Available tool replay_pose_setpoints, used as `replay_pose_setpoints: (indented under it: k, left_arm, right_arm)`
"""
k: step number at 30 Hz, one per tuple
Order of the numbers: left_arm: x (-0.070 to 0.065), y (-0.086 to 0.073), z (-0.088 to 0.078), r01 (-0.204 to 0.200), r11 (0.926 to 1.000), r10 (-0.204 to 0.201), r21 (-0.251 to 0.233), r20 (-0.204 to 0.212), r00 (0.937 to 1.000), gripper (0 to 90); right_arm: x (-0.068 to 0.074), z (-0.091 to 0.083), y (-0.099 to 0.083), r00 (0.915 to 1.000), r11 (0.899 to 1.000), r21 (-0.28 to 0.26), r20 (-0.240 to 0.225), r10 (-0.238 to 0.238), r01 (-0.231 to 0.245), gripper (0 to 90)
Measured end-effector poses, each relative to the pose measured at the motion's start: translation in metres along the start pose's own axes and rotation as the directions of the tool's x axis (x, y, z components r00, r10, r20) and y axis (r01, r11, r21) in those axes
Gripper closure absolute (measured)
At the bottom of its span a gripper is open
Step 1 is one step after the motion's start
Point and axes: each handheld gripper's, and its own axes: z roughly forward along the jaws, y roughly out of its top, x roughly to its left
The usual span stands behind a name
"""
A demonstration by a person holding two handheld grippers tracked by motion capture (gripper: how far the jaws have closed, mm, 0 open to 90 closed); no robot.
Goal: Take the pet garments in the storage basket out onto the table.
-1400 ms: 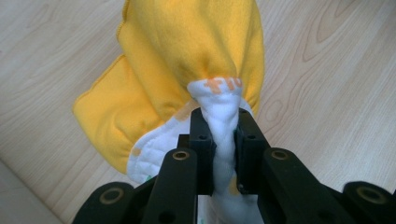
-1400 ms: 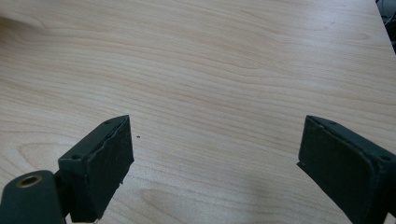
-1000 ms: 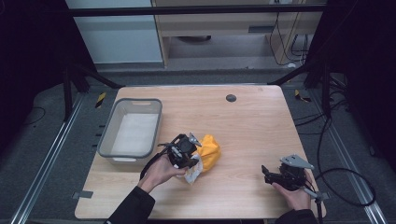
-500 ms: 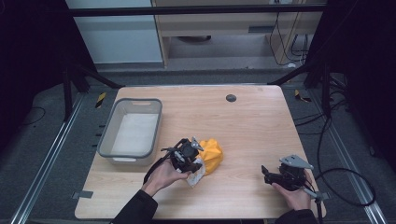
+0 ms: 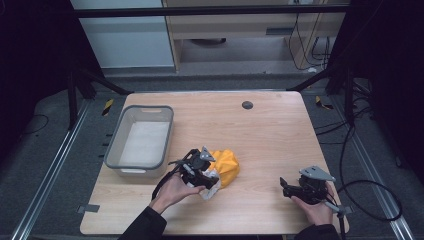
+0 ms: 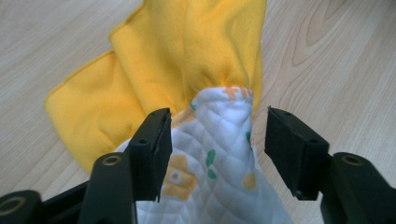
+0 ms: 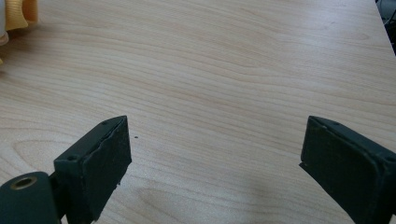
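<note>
A crumpled yellow cloth (image 5: pixel 227 164) lies on the wooden table (image 5: pixel 280 130), joined to a white quilted piece with a printed pattern (image 5: pixel 209 189). My left gripper (image 5: pixel 206 178) is at its near left side. In the left gripper view the white quilted piece (image 6: pixel 219 163) sits between the jaws of the left gripper (image 6: pixel 215 128), with the yellow cloth (image 6: pixel 187 56) beyond it. Those jaws have just been opening, and a gap shows at the right pad (image 6: pixel 287 149). My right gripper (image 5: pixel 286 185) rests at the table's near right, and in its own view the right gripper (image 7: pixel 215 144) stands open over bare wood.
A grey plastic bin (image 5: pixel 116 145) with a pale bottom stands at the table's left. A small dark round cap (image 5: pixel 247 105) sits near the far edge. Dark floor, rails and cables surround the table.
The left gripper's jaws have spread apart and let go of the cloth. The left hand has shifted slightly toward the near edge. The right hand has stayed still.
</note>
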Motion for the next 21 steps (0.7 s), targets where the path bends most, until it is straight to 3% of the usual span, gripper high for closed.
replay_pose_setpoints:
  k: [7, 13, 18, 21]
  left_arm:
    - [0.001, -0.008, -0.014, 0.015, 0.997, -0.015, -0.076, -0.006, 0.9999, 31.2]
    - [0.005, -0.023, -0.024, 0.038, 0.9894, -0.044, -0.14, -0.04, 0.9982, 27.6]
    - [0.01, -0.038, -0.031, 0.085, 0.982, -0.092, -0.169, -0.037, 0.995, 25.8]
    - [0.011, -0.048, -0.036, 0.092, 0.9781, -0.102, -0.186, -0.044, 0.9938, 24.8]
  right_arm:
    - [0.0, 0.0, 0.0, 1.0, 1.0, 0.0, 0.001, 0.0, 0.0, 8.3]
    - [0.0, 0.0, 0.0, 1.0, 1.0, 0.001, 0.002, 0.0, 0.0, 8.1]
    - [0.0, 0.0, 0.0, 1.0, 1.0, 0.002, 0.002, 0.003, -0.003, 8.1]
    - [0.0, 0.0, 0.0, 1.0, 1.0, 0.003, 0.003, 0.002, -0.002, 8.0]
